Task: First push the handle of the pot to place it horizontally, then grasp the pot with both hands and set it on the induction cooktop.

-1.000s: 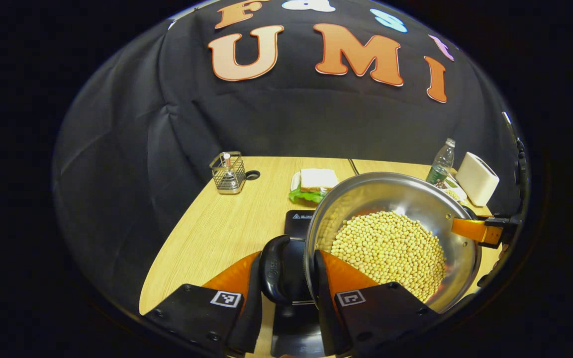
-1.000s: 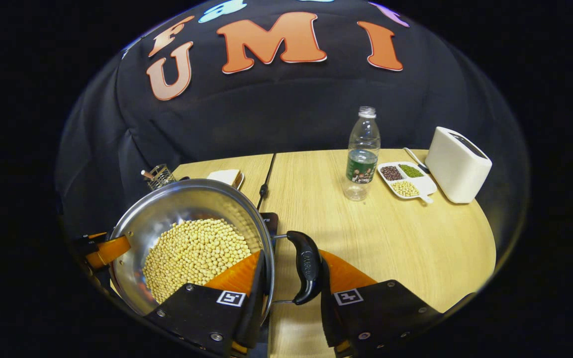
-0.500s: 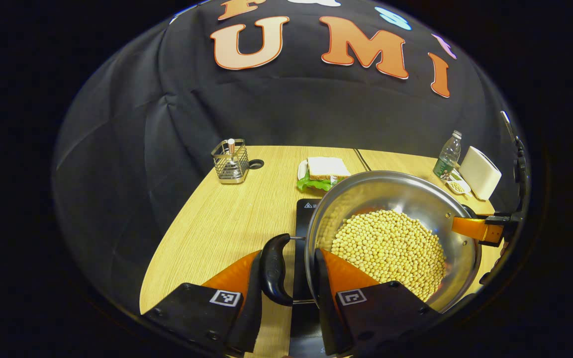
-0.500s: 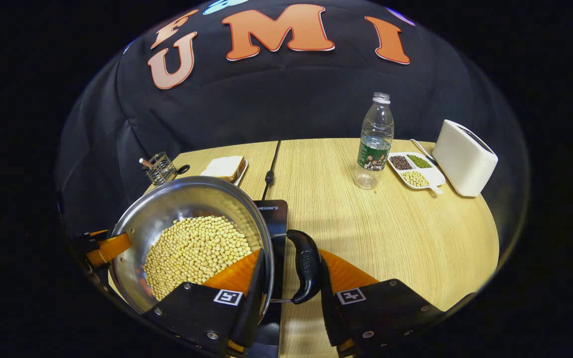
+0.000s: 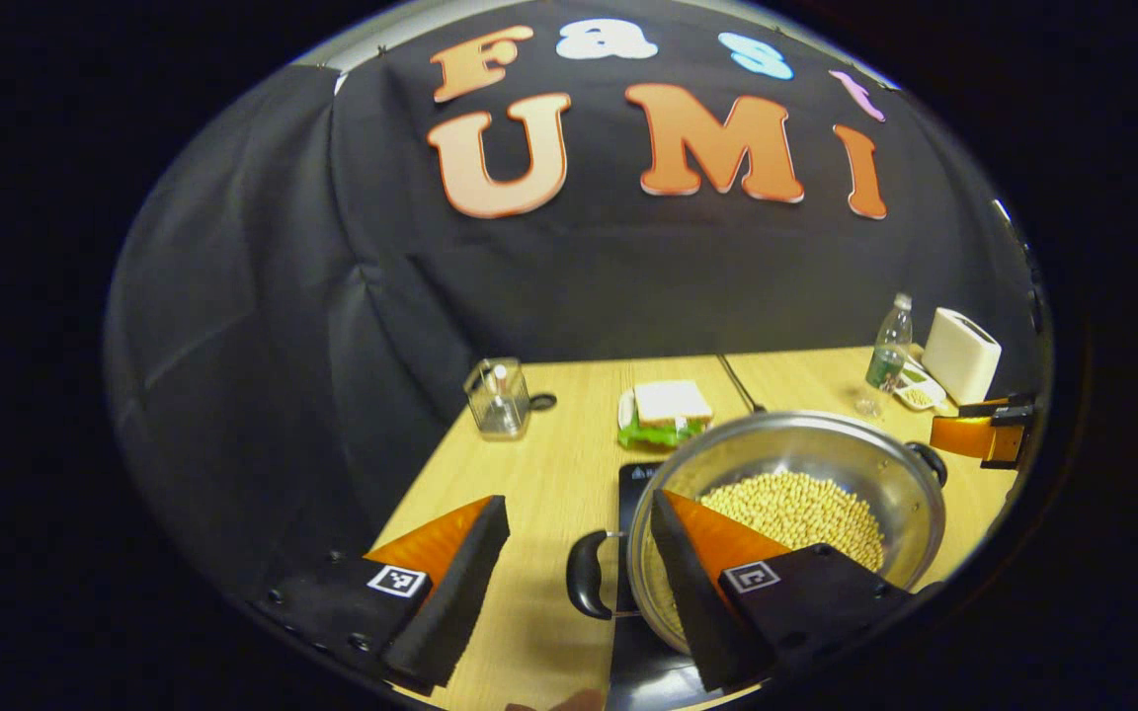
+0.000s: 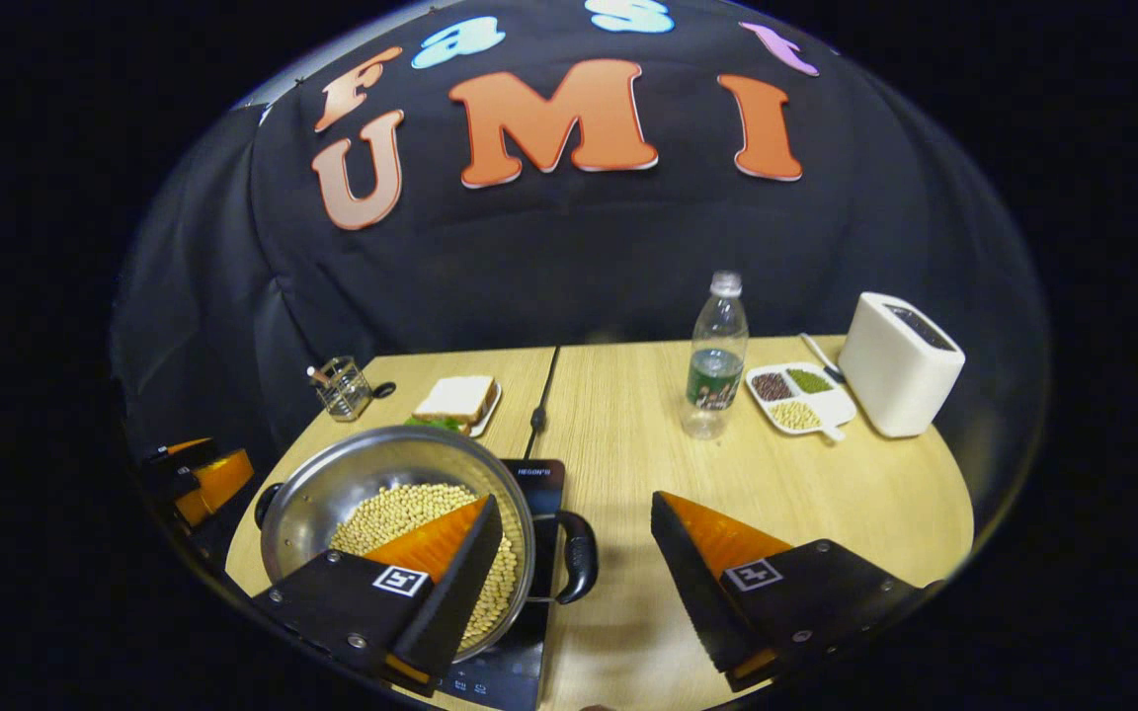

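Observation:
A steel pot (image 5: 806,446) full of soybeans (image 5: 798,510) rests on the black induction cooktop (image 5: 634,478). My left gripper (image 5: 579,506) is open and raised above the pot's near black handle (image 5: 583,589), touching nothing. In the right gripper view the same pot (image 6: 352,474) sits on the cooktop (image 6: 529,476). My right gripper (image 6: 577,506) is open above the other black handle (image 6: 580,569), with one finger hanging over the beans (image 6: 386,509). Each view catches the other gripper at its edge: the right gripper (image 5: 979,434) and the left gripper (image 6: 199,474).
On the wooden table (image 6: 826,494) behind the pot lie a sandwich on a plate (image 6: 457,398) and a wire holder (image 6: 339,387). A water bottle (image 6: 717,355), a divided dish of beans (image 6: 798,397) and a white toaster (image 6: 900,360) stand at the right. A cable (image 6: 537,415) runs back from the cooktop.
Both grippers have opened and let go of the pot's handles, then lifted up and back. The pot has come down to rest on the cooktop.

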Available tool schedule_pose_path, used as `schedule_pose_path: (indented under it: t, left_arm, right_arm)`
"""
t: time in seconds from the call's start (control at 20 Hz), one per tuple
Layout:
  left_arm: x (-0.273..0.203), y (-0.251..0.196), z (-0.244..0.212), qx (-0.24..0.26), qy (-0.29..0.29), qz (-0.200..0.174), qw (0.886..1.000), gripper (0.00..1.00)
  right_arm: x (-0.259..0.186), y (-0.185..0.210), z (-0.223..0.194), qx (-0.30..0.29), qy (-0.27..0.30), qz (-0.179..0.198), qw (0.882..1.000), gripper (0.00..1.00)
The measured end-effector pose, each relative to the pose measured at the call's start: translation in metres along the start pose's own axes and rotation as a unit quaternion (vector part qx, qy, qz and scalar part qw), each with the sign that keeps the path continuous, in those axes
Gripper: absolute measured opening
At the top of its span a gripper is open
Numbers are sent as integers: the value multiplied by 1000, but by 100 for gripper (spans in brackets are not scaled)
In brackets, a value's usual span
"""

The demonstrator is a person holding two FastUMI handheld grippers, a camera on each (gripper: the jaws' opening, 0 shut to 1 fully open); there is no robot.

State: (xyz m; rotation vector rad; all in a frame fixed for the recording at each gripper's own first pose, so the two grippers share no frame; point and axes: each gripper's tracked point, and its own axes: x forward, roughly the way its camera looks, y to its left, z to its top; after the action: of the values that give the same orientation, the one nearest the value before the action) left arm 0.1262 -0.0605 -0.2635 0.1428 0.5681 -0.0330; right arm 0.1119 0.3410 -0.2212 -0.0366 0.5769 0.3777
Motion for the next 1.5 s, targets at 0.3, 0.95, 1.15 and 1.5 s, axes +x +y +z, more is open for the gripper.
schedule_pose_path:
  t: [0.3, 0.95, 1.15, 1.5]
  left_arm:
    - [-107, 10, 131, -55, -157, 20, 986, 96]
    - [-267, 23, 243, -134, -269, -46, 953, 99]
    - [-274, 24, 247, -136, -270, -45, 952, 99]
    - [-277, 38, 241, -134, -268, -23, 954, 99]
  right_arm:
    - [-107, -57, 90, -10, -112, -22, 993, 94]
    - [-304, -198, 171, 5, -299, -109, 948, 93]
    - [-312, -197, 163, 10, -291, -100, 951, 93]
    - [-307, -186, 158, 6, -289, -85, 954, 99]
